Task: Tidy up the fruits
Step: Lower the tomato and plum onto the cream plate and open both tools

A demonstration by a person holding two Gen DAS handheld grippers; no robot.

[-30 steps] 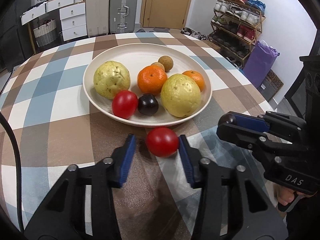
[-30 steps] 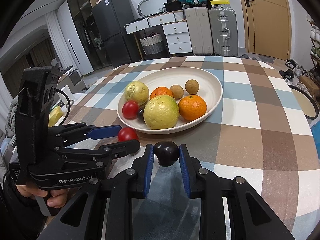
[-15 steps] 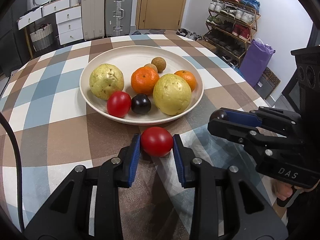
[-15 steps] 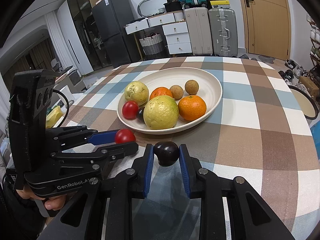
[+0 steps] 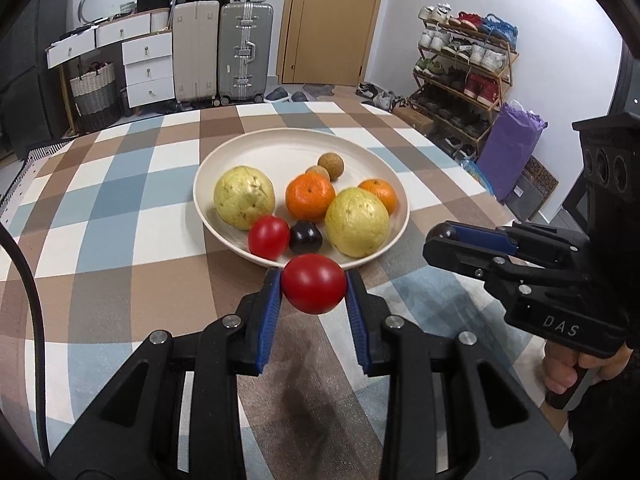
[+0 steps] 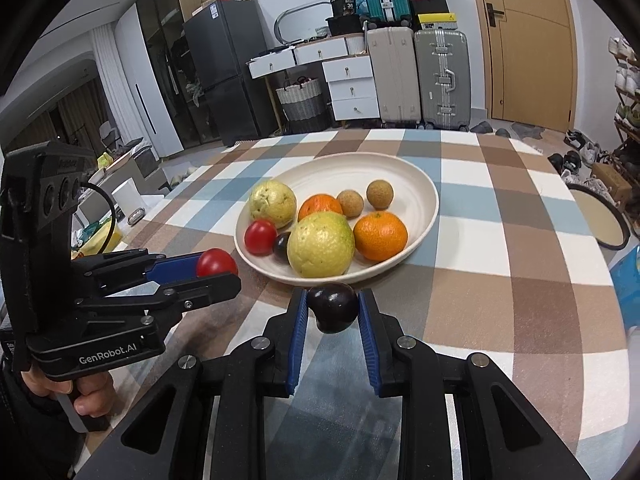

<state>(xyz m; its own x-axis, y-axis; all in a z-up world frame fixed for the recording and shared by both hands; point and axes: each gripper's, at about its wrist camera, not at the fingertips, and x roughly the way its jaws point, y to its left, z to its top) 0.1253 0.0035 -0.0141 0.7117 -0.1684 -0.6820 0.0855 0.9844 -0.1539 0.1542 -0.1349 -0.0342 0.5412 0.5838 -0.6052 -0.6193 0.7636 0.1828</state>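
A cream bowl (image 5: 280, 148) on the checked table holds two yellow guavas (image 5: 244, 197), two oranges (image 5: 310, 195), two small brown longans (image 5: 331, 165), a red tomato (image 5: 268, 237) and a dark plum (image 5: 305, 236). My left gripper (image 5: 313, 292) is shut on a second red tomato (image 5: 314, 289), lifted above the table just in front of the bowl; it also shows in the right wrist view (image 6: 216, 263). My right gripper (image 6: 332, 312) is shut on a dark plum (image 6: 333, 307), held before the bowl (image 6: 420, 184), to the right of the left gripper.
The checked tablecloth (image 5: 120, 208) covers a round table. The table's right edge (image 5: 460, 160) drops to the floor near a shoe rack (image 5: 464, 64) and purple bag (image 5: 508, 148). Suitcases (image 5: 244, 52) and drawers stand behind.
My left gripper closed on the red tomato and lifted it off the table, rising and tilting up. The right gripper, still holding the dark plum, rose slightly.
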